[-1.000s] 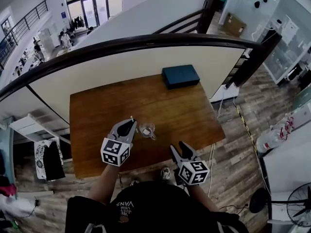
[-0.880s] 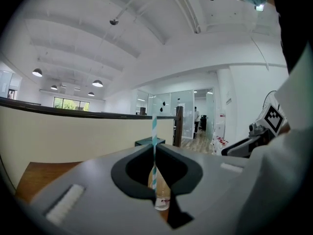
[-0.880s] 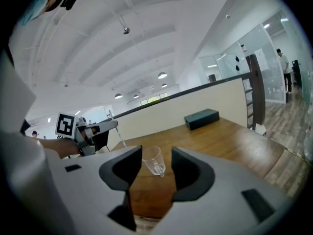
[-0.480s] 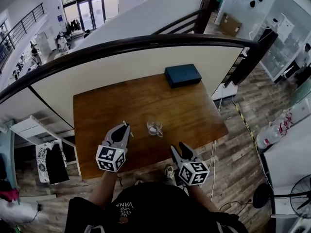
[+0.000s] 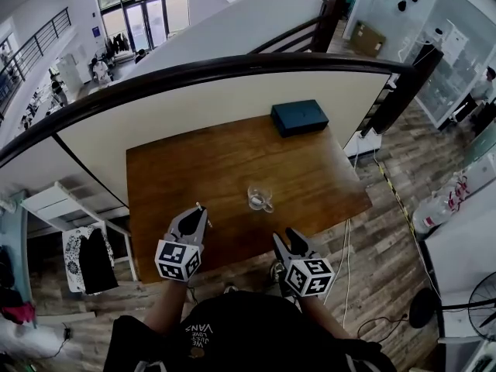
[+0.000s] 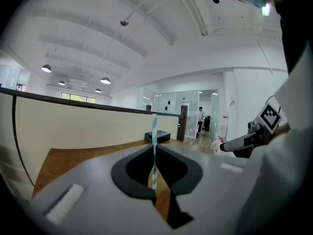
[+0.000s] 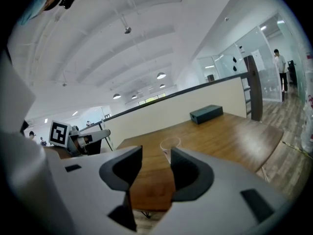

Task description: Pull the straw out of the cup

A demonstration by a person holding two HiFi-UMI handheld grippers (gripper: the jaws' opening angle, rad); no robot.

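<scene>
A clear plastic cup (image 5: pixel 260 198) stands on the wooden table (image 5: pixel 194 161), empty of the straw. My left gripper (image 5: pixel 196 215) is near the table's front edge, left of the cup and apart from it. It is shut on a white and blue striped straw (image 6: pixel 154 151), which stands upright between the jaws. My right gripper (image 5: pixel 289 240) hangs at the front edge, nearer me than the cup, open with nothing between its jaws. In the right gripper view the cup (image 7: pixel 169 145) shows just beyond my right gripper (image 7: pixel 156 163).
A dark blue box (image 5: pixel 299 117) lies at the table's far right corner. A dark curved handrail (image 5: pixel 232 68) over a white wall runs behind the table. Wooden floor and cables lie to the right.
Both grippers have drawn back toward the table's front edge. The left one has carried the straw away from the cup, which stays on the table.
</scene>
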